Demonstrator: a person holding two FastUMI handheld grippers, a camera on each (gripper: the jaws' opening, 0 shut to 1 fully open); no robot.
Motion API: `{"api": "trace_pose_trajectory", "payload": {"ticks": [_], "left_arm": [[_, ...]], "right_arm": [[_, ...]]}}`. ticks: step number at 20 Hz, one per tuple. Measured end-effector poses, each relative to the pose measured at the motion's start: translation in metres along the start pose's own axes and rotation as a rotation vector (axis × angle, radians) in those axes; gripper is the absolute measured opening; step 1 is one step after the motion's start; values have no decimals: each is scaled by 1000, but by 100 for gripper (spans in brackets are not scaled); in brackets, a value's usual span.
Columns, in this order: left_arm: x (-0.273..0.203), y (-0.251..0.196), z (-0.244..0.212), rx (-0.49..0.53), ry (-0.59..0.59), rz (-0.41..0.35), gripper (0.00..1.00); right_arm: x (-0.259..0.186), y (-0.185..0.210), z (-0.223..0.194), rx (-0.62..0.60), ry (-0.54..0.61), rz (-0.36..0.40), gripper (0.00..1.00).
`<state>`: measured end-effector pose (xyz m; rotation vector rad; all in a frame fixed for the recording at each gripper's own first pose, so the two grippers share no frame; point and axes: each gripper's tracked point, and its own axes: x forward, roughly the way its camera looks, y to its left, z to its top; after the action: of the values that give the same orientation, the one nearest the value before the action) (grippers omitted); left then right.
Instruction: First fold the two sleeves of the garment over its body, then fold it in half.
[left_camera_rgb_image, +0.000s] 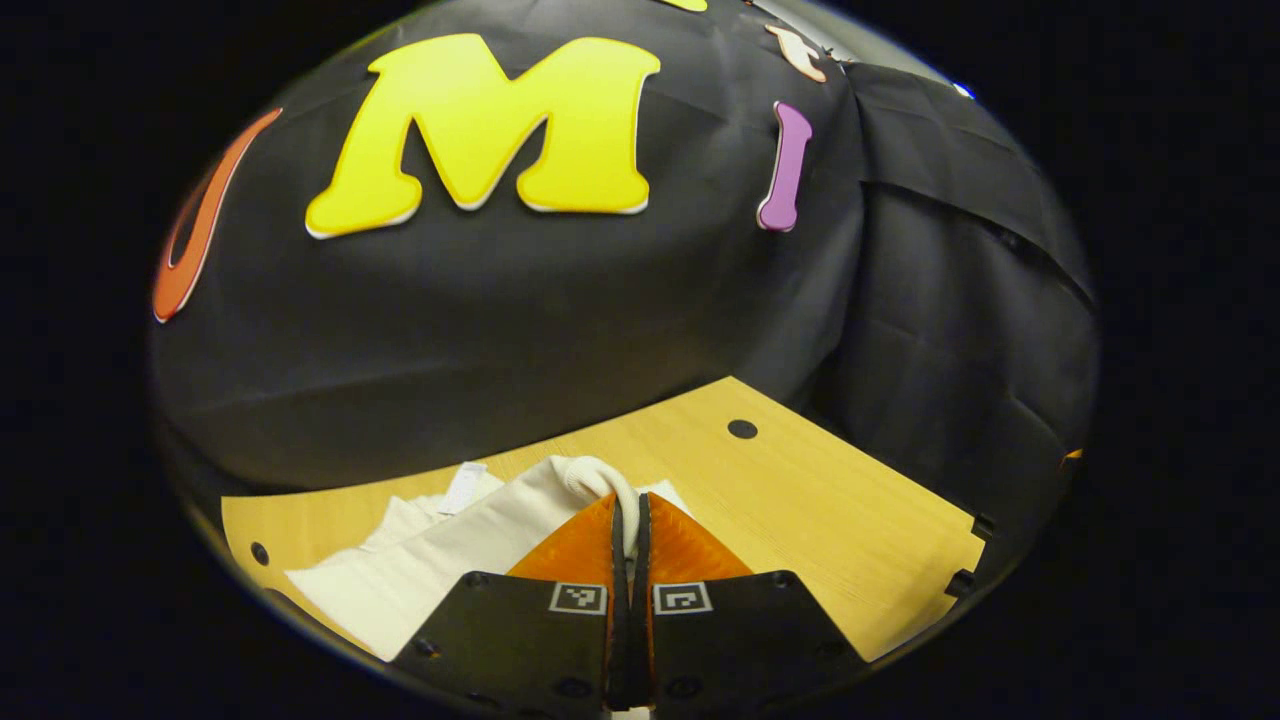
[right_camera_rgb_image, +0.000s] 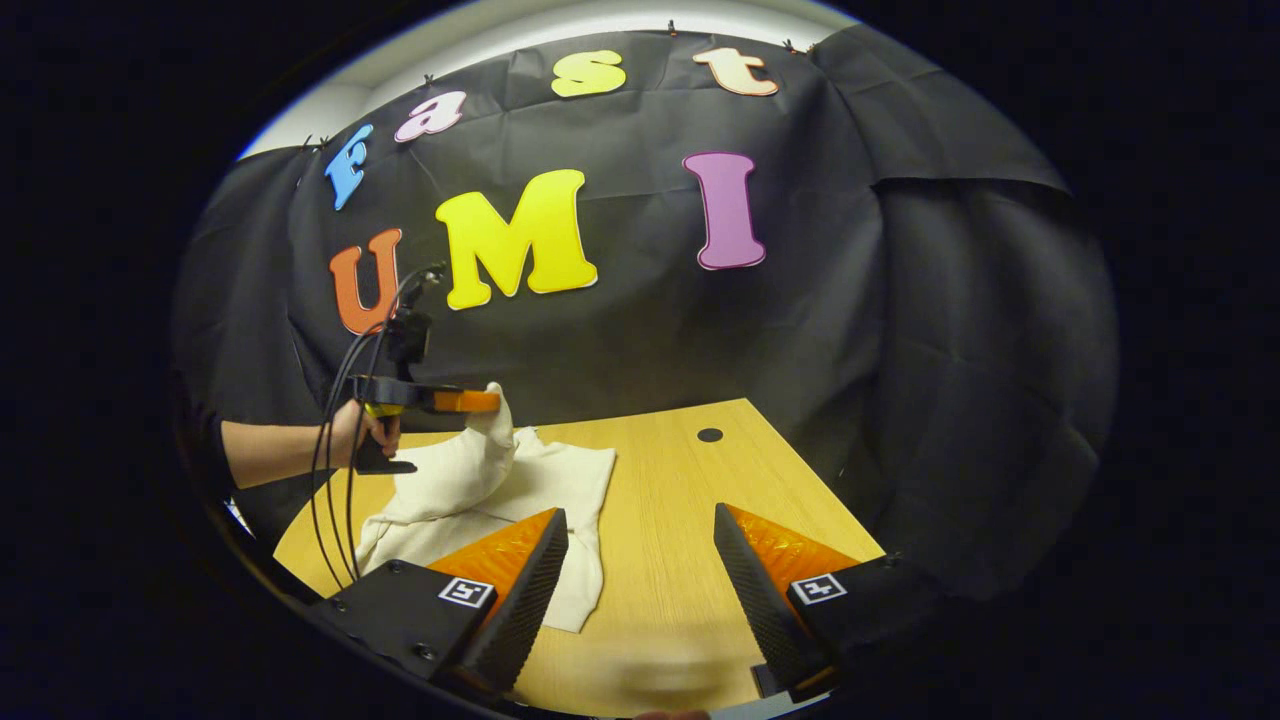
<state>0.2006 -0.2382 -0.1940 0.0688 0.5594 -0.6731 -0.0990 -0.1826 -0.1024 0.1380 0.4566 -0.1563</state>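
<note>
Pinching: left gripper (left_camera_rgb_image: 629, 520) has its two fingers pressed nearly together on the ribbed cuff (left_camera_rgb_image: 605, 480) of the cream garment (left_camera_rgb_image: 440, 560), the cuff poking up right between the fingertips in the left gripper view.
Same grab from farther off: in the right gripper view that left gripper (right_camera_rgb_image: 478, 401) sits up above the wooden table (right_camera_rgb_image: 680, 520), held by a hand (right_camera_rgb_image: 362, 432) with a bare forearm and a dark sleeve, black cables looping down from it.
Sleeve: lifted off the table, a cream sleeve (right_camera_rgb_image: 470, 450) hangs from those fingers in a drooping column down to the rest of the cloth.
Garment: lying on the left part of the table in the right gripper view (right_camera_rgb_image: 540, 500), kinda rumpled, with one edge running down toward the near side. In the left gripper view a white tag (left_camera_rgb_image: 462, 487) shows on the fabric just left of the cuff.
Right gripper: fingers spread wide apart (right_camera_rgb_image: 640, 560), nothing between them, just bare tabletop. Its left-hand finger (right_camera_rgb_image: 520, 570) overlaps the garment's near edge in the picture, can't tell if it's touching or hovering.
Table: light wood, with a small dark round hole (right_camera_rgb_image: 710, 435) toward the far side, well apart from the cloth.
Backdrop: black cloth wall behind and to the side of the table.
</note>
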Motion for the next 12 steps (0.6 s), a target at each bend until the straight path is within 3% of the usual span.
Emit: {"api": "trace_pose_trajectory", "payload": {"ticks": [8, 12], "left_arm": [[59, -84, -27, 81, 55, -101, 3], [87, -82, -61, 66, 127, -70, 7]], "right_arm": [[-27, -32, -12, -18, 36, -94, 92], [-33, -43, -11, -5, 39, -122, 92]]}}
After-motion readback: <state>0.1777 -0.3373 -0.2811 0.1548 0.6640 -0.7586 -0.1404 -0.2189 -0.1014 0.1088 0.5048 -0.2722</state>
